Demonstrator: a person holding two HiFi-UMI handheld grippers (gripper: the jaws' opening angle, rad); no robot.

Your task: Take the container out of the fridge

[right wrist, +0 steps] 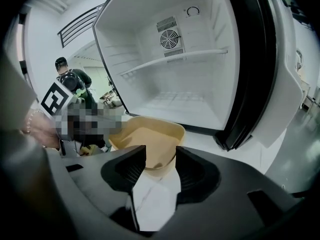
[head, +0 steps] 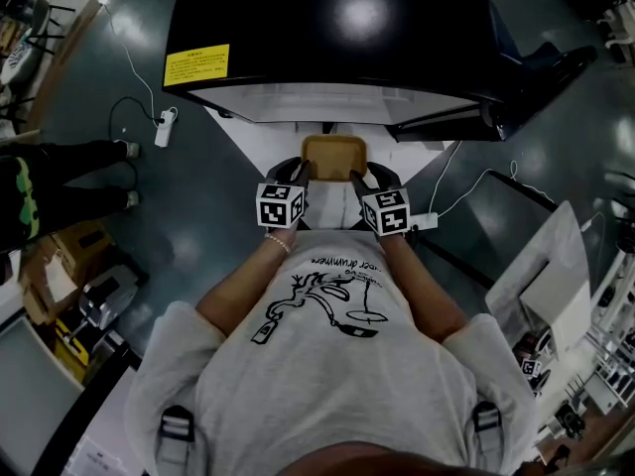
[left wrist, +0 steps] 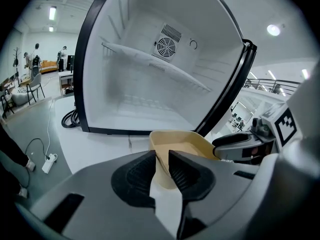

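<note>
**Tools.** L gripper: jaws close together, pads clamped on the left wall of the tan container, just under its rim. R gripper: jaws set wider, closed across the container's near right corner, one pad on each face. Marker cubes sat on top of both tools, close in front of the operator's chest.

**Container.** Open-topped, rounded corners, upright and approx. level between the two grippers, its bare tan floor showing. It was outside the fridge, directly in front of the open compartment and over a white floor panel. Could not tell whether the base touched the panel.

**Edges / clearance.**
- A strip of bare panel lay between the container's far rim and the fridge's black lower sill.
- Inside the compartment, one shelf ran across at mid-height. A round fan grille sat on the back wall above it.
- The fridge door stood swung wide on the R side. Its black edge was near the R gripper but apart from it.
- On the L side, dark floor lay beyond the panel. A power strip w/ a white cable lay there, well apart from the tools.
- A bystander's legs stood at far L, well apart.
</note>
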